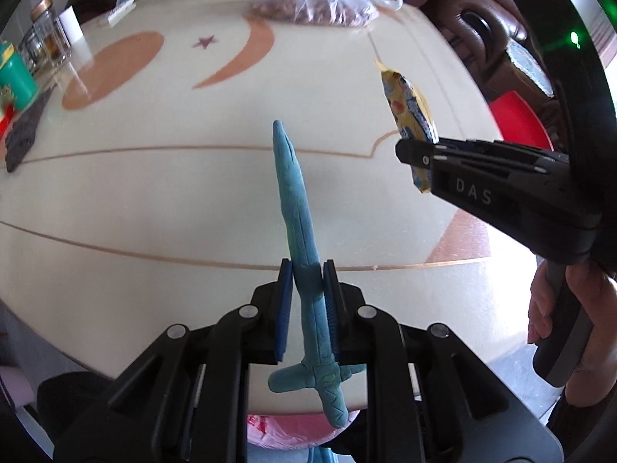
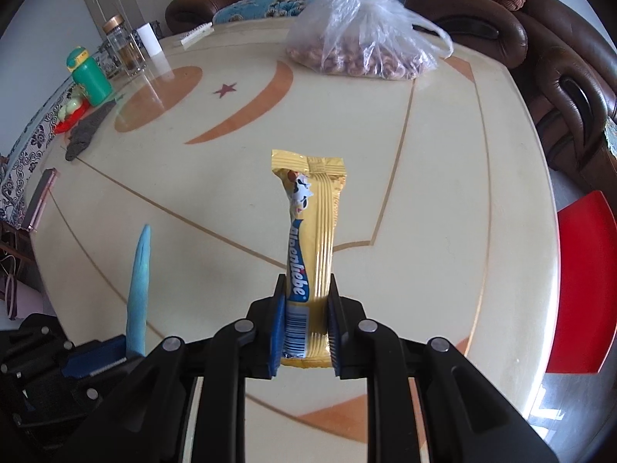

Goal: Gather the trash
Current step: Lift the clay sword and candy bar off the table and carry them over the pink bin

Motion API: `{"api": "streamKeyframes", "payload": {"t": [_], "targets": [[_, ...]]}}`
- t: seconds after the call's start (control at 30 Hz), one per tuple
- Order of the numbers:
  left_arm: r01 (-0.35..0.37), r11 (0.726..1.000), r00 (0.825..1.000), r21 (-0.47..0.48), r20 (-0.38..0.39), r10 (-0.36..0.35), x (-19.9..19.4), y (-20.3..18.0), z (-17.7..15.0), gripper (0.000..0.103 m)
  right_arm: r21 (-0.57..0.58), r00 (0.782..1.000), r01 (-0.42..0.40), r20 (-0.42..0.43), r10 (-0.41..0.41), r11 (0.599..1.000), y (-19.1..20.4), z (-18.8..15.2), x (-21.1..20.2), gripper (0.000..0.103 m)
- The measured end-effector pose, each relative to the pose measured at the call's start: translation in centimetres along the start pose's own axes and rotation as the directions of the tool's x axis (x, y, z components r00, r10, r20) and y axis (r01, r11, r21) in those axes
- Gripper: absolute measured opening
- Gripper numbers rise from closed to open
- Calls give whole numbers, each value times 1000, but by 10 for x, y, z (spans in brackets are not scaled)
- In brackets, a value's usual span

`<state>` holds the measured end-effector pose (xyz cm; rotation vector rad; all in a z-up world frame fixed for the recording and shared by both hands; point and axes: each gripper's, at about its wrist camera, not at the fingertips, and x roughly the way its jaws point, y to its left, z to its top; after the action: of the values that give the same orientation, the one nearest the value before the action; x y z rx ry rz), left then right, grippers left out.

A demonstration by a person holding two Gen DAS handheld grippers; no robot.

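My left gripper (image 1: 307, 270) is shut on a blue toy sword (image 1: 295, 200), held above the cream table (image 1: 154, 200) with its blade pointing away and its hilt hanging near the camera. My right gripper (image 2: 306, 283) is shut on a yellow candy wrapper (image 2: 312, 231), which stands up between its blue pads. In the left wrist view the right gripper (image 1: 418, 154) enters from the right with the yellow wrapper (image 1: 408, 112) seen edge-on. The sword's blade (image 2: 139, 281) and the left gripper (image 2: 115, 351) show at the lower left of the right wrist view.
A clear plastic bag of nuts (image 2: 362, 42) lies at the table's far side. A green bottle (image 2: 88, 77), a glass jar (image 2: 123, 46), a grey cloth (image 2: 83, 131) and a phone (image 2: 40, 196) sit along the left. A brown sofa (image 2: 559, 88) and a red stool (image 2: 586, 285) stand on the right. A pink bag (image 1: 285, 430) lies below the near edge.
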<state>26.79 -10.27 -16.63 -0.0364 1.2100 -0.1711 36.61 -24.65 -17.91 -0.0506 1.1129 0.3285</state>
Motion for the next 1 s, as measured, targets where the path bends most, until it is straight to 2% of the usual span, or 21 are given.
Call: {"api": "streamKeyframes", "payload": {"t": [0.17,0.4,1.0], "targets": [[6,999,999,39,47,-8,-23,5,-2,17,12,999,-13,30,13,1000,3,-7,-20,19],[-23,996,993,82,117,13,-53,11,-8,17,14,997,-28,74,27,1000,19,-25,-54,19],[-37,993,976,115,218,12,-123,39,-54,17,-4,989,-27,147,27,1000,85,-100,-142,19]]}}
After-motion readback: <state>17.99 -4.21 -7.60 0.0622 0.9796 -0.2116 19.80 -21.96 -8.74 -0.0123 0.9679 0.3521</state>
